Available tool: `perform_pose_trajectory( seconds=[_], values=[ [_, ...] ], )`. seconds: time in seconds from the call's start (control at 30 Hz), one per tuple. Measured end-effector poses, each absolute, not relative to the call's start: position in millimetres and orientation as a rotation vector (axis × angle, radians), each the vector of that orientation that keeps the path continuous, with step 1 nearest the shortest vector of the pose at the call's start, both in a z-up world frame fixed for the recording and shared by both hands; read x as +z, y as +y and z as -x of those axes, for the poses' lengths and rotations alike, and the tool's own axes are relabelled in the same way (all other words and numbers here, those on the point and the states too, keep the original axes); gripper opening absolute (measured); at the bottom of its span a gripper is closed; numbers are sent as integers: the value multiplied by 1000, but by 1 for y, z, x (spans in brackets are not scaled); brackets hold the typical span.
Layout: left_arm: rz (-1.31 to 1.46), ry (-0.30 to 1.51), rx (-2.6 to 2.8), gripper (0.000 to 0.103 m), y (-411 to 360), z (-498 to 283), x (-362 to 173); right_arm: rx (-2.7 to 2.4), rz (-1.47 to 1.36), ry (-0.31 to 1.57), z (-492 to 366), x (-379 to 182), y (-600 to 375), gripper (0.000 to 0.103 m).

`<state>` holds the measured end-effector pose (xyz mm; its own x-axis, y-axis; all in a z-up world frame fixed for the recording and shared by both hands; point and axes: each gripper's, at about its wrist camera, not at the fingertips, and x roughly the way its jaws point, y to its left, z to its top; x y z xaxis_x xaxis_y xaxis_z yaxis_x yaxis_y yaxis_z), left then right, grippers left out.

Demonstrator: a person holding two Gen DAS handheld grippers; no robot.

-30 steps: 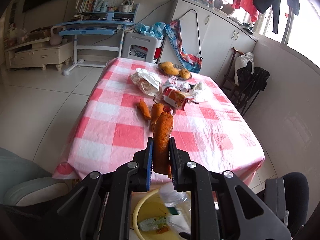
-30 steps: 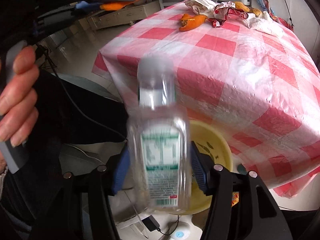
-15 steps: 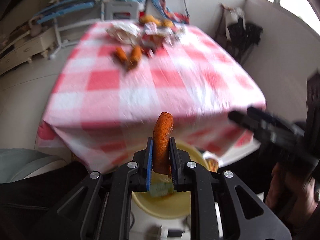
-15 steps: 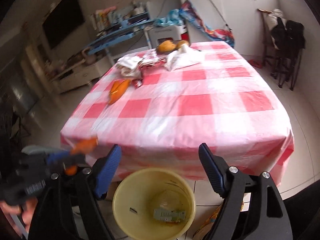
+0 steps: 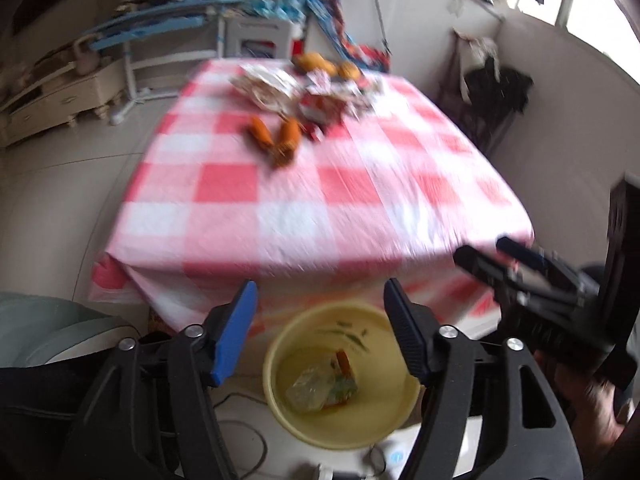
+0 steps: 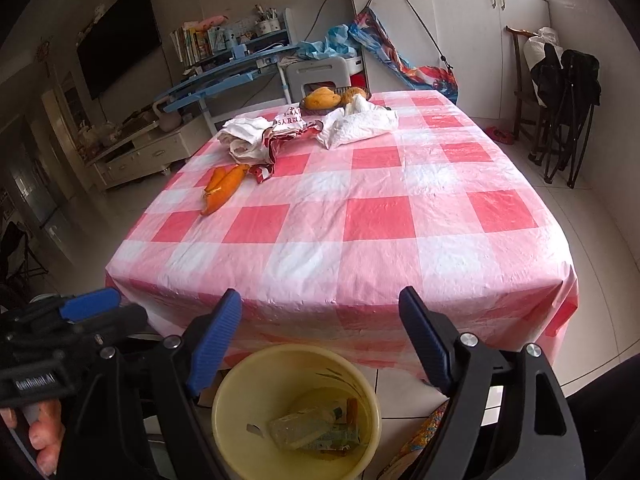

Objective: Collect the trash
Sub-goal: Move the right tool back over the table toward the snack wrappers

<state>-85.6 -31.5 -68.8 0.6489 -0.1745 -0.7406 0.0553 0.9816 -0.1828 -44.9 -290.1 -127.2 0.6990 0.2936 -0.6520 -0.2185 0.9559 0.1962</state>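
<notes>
Your left hand-held gripper (image 5: pixel 320 312) hangs over the round pale-yellow plastic bin (image 5: pixel 280 364), and its jaws have just been opening: they stand wide now with nothing between them. Down in that bin lie the crushed clear plastic bottle (image 5: pixel 316 386) and a strip of orange peel (image 5: pixel 343 362), resting against each other. Your right hand-held gripper (image 6: pixel 320 320) gapes wide too, empty, directly above the same bin. Beyond the bin, the worktop (image 6: pixel 340 248) under its pink-and-white checked plastic cloth carries more trash: curled orange peels (image 6: pixel 222 190) on the bin's far left, then the crumpled white paper (image 6: pixel 246 138), a torn red-and-white wrapper (image 6: pixel 286 130) and a white plastic bag (image 6: pixel 360 124) farther back.
</notes>
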Motion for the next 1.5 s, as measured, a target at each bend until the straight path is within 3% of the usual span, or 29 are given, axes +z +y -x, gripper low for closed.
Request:
perform_pose_trajectory(
  seconds=[0.37,1.1,1.5],
  values=[
    [325,656,5,68,11,95,-41,320,-30,704,50,-121,-274,78],
    [290,604,92,69,14,102,-36,345,-11,686,50,-115,-264,79],
    [215,660,99,77,-3,96,-47,248,84,908,-91,-120,-272,87]
  ],
)
